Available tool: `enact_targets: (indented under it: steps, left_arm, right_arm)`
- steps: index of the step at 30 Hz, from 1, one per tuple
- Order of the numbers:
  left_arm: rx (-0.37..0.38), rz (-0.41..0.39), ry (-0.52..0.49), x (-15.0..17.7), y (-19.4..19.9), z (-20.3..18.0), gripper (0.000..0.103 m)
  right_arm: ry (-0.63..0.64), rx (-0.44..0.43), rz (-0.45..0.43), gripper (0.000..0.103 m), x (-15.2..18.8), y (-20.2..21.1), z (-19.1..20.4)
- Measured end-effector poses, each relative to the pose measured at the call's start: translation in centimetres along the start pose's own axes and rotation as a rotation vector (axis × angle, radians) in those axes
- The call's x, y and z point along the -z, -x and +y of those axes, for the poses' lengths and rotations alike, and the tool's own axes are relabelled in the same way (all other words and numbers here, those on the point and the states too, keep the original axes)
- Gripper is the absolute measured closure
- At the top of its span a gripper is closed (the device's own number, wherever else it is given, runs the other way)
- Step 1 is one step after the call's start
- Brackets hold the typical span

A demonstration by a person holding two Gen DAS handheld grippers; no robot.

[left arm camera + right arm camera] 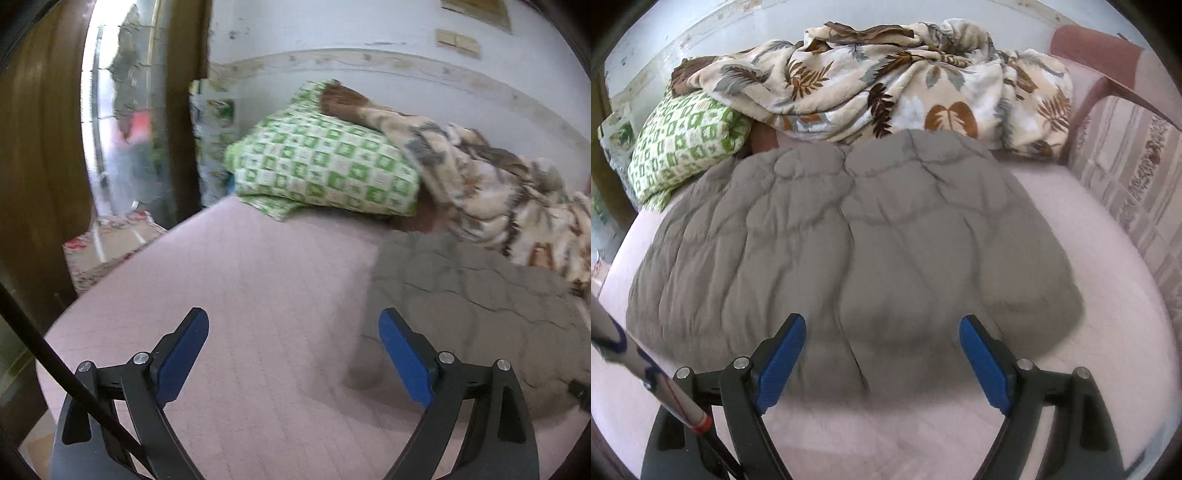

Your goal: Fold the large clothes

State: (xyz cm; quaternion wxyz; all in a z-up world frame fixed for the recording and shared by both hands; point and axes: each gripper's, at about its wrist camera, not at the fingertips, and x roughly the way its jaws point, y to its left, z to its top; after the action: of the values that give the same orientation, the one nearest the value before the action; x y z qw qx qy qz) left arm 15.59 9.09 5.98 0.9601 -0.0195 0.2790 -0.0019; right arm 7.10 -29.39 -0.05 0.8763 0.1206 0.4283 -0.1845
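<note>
On a pink bed (1071, 387), a green checked pillow (683, 147) lies far left, a leaf-print blanket (886, 85) bunched behind. A grey quilted garment (849, 236) lies folded mid-bed. The left gripper (293, 354) and right gripper (882, 358) hover spread wide, holding nothing

A bed with a pale pink sheet (1071, 229) carries a grey quilted garment (849, 229) spread in its middle, a green checked pillow (683, 147) at its far left and a crumpled leaf-print blanket (886, 81) along the wall.
</note>
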Motion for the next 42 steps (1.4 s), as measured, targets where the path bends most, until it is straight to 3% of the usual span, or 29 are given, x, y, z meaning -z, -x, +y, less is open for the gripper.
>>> enact_targets:
  steps: [12,16,26,42]
  left_arm:
    - [0.110,0.027,0.015,2.1,4.0,-0.5,0.010]
    - [0.112,0.036,0.006,3.1,4.8,-0.4,0.010]
    - [0.157,0.062,-0.049,5.4,6.3,-1.1,0.010]
    - [0.187,0.098,-0.063,5.7,5.7,-1.6,0.010]
  right_arm:
    - [-0.040,0.027,0.075,0.015,9.3,4.8,-2.9]
    - [-0.043,0.031,0.078,0.015,11.2,5.9,-3.2]
    - [0.024,0.049,0.043,0.015,12.9,7.7,-1.1]
    - [0.065,0.048,0.053,0.015,13.7,6.7,1.2]
